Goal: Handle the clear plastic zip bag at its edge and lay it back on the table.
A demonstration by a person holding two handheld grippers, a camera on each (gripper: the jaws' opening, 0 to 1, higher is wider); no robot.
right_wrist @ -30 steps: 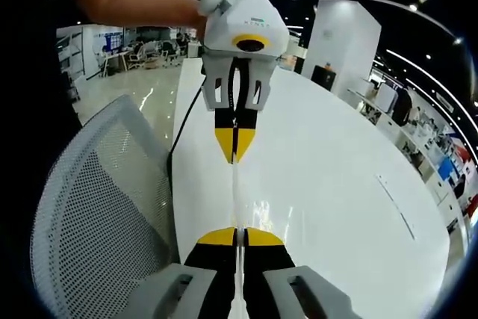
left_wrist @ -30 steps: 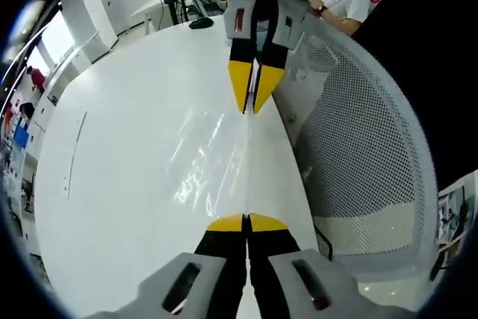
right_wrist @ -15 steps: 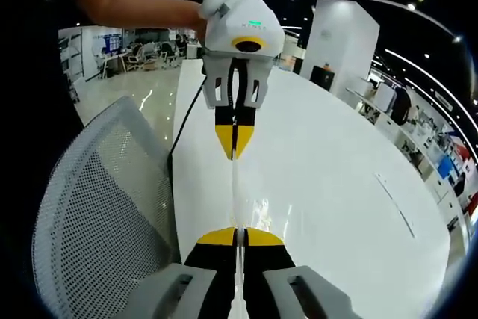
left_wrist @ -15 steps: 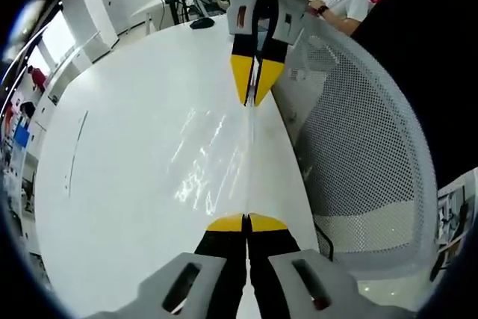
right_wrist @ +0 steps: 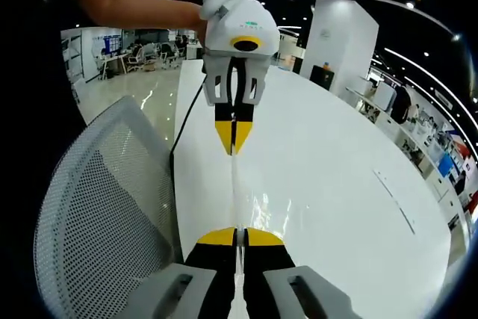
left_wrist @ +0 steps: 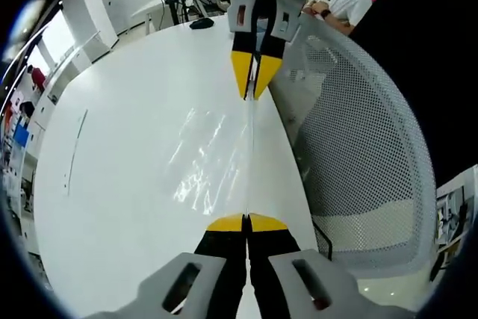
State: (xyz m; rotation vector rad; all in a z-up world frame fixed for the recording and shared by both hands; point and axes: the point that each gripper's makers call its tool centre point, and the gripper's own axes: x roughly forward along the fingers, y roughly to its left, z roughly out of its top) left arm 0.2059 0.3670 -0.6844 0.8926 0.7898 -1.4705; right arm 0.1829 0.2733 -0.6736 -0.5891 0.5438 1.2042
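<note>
Over the white bench [left_wrist: 119,155], beside a mesh chair [left_wrist: 358,155], the clear bag [left_wrist: 216,156] hangs stretched taut between both tools. Left claw [left_wrist: 246,223] pinched tight on its near edge, right claw [left_wrist: 252,95] clamped on the far edge, yellow tips [right_wrist: 233,137] meeting on the strip.

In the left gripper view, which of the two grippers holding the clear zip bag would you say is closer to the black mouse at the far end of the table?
The right gripper, reaching in from the top of that view and shut on the zip bag, is closer to the mouse; the left gripper grips the bag's opposite end.
</note>
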